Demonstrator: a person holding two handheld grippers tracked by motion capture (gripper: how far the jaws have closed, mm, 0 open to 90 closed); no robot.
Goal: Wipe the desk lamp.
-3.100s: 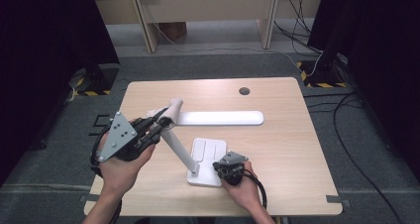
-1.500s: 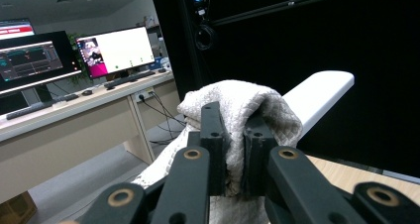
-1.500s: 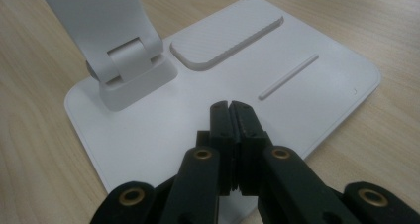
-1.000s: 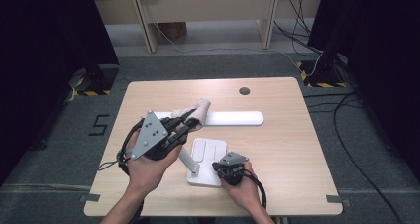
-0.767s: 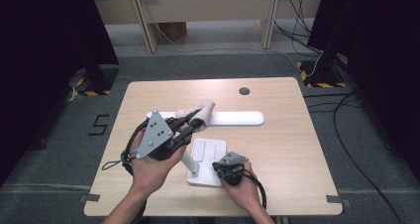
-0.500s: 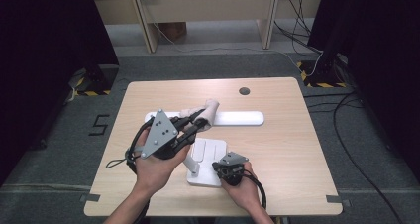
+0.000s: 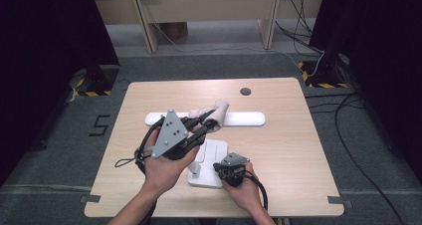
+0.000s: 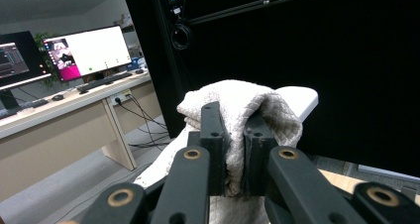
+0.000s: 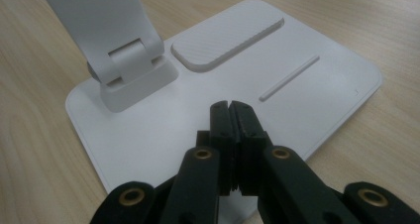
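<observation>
Left gripper: the left gripper [image 7: 201, 124] is up over the middle of the desk [image 7: 149, 195], jaws drawn in narrow and pinching a cloth [image 7: 211, 116] between the pads.
Cloth up close: in the left gripper view, the cloth [image 8: 237, 110] bunches over and around both jaw tips, a beige, waffle-textured wad clamped tight in the gap.
Cloth and lamp: the cloth sits right against the lamp head [image 7: 239, 118], the long white bar lying crosswise above the desk; in the left gripper view the rounded end of that bar [image 8: 299, 97] pokes out just behind the cloth.
Right gripper: the right gripper [image 7: 219, 166] is low at the near edge, jaws pressed fully together with nothing between them.
Right gripper contact: its closed tips [image 9: 231, 110] are planted on the lamp base [image 9: 317, 92], bearing down on the flat white plate near its front edge.
Lamp base: the base [image 7: 211, 172] lies flat on the desk just in front of the person, with a raised ribbed pad [image 9: 225, 38] and a thin slot [image 9: 289, 78] on top.
Lamp arm: the white arm [image 9: 96, 11] rises from a hinge [image 9: 131, 68] at the corner of the base, to the left of the right gripper's tips.
Hands: the left hand [image 7: 161, 168] grips its tool from below, the right hand [image 7: 244, 187] rests by the base.
</observation>
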